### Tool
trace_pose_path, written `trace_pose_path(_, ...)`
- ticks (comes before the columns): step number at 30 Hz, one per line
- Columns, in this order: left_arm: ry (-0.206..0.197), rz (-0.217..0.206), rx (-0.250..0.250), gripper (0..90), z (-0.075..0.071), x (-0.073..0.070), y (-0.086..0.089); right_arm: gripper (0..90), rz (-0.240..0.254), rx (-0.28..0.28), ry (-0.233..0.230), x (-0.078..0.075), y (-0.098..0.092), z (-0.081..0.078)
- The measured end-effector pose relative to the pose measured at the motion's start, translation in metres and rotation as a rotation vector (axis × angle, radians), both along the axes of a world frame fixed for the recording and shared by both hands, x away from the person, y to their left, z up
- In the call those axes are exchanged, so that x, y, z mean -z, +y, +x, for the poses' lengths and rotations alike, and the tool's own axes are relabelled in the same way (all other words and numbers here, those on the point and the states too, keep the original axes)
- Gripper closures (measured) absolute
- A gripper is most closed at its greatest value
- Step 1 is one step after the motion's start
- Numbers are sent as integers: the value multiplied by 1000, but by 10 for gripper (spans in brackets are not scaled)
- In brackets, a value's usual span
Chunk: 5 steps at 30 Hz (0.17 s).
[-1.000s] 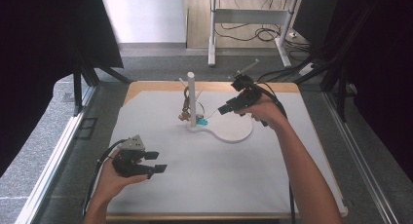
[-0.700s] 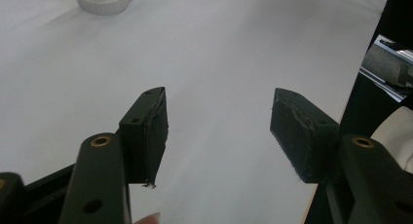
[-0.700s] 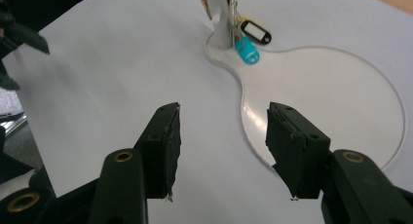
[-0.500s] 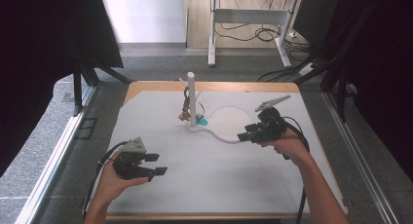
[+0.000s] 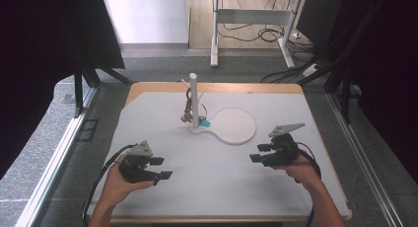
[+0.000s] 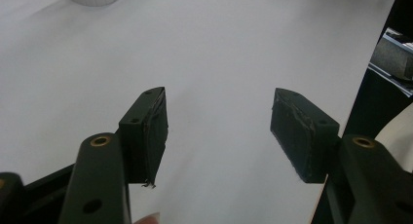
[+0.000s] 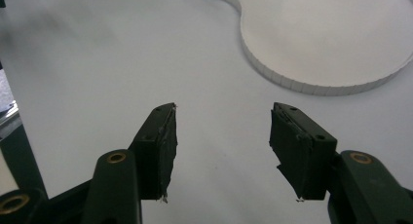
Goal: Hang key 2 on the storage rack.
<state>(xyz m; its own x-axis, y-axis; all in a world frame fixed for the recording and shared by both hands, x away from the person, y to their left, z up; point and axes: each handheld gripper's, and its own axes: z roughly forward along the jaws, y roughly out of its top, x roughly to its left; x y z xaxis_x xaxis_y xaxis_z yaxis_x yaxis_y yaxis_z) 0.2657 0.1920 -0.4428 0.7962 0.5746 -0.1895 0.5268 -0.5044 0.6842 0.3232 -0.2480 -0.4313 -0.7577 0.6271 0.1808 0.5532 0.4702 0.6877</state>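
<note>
One white stand (image 5: 223, 124) is sitting near the far middle of the white table sheet (image 5: 207, 177): a flat round plate with a thin upright post (image 5: 194, 99) at its left end. Small brownish pieces and a turquoise bit (image 5: 204, 123) are hanging or resting at the post's foot; I cannot tell what they are. Nearer than the stand and to its right, the right gripper (image 5: 261, 153) is hovering with jaws spread wide, gripping nothing. Nearer and to the stand's left, the left gripper (image 5: 161, 168) is gaping too, empty, its black pads (image 6: 152, 131) looking rough-edged.
</note>
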Motion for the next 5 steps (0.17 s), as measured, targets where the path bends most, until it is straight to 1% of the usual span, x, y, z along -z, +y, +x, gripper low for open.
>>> trace_pose_path(1,-1,0,0,391,0,0,0,433,4,4,-4,0,0,0)
trace_pose_path(3,-4,-2,-1,386,1,0,1,426,10,15,-29,2,0,-2)
trace_pose_path(5,-5,-7,-6,385,2,0,1,415,14,32,-45,9,-1,-7)
